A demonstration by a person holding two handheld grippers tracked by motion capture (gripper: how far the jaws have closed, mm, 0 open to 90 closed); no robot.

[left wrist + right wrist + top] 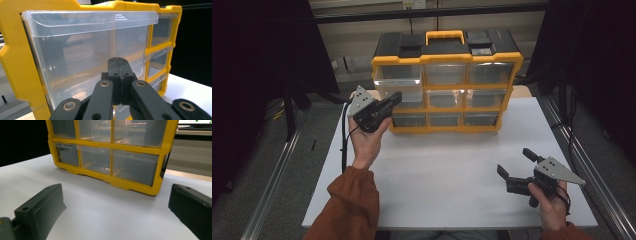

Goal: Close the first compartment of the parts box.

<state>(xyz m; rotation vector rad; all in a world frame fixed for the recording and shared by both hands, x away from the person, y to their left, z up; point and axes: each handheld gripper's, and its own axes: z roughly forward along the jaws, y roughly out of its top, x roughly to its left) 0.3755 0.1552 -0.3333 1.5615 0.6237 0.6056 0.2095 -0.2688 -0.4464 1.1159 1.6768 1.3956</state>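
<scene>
A yellow and black organizer [447, 60] with clear drawers stands at the back of the white table [447, 170]. Its top-left drawer [398, 85] sticks out a little from the frame. My left gripper [396, 97] is held up just in front of that drawer, jaws shut with nothing between them. In the left gripper view the shut tips [118, 61] point at the drawer's clear front [82, 50]; whether they touch it I cannot tell. My right gripper [513, 161] is open near the table's front right, aimed at the organizer's [107, 147] bottom row, empty [117, 193].
The organizer has a yellow carry handle [444, 36] on its black lid. Metal rails [584, 165] run along both sides of the table. Dark curtains [257, 55] hang left and right. White table surface lies between the organizer and the hands.
</scene>
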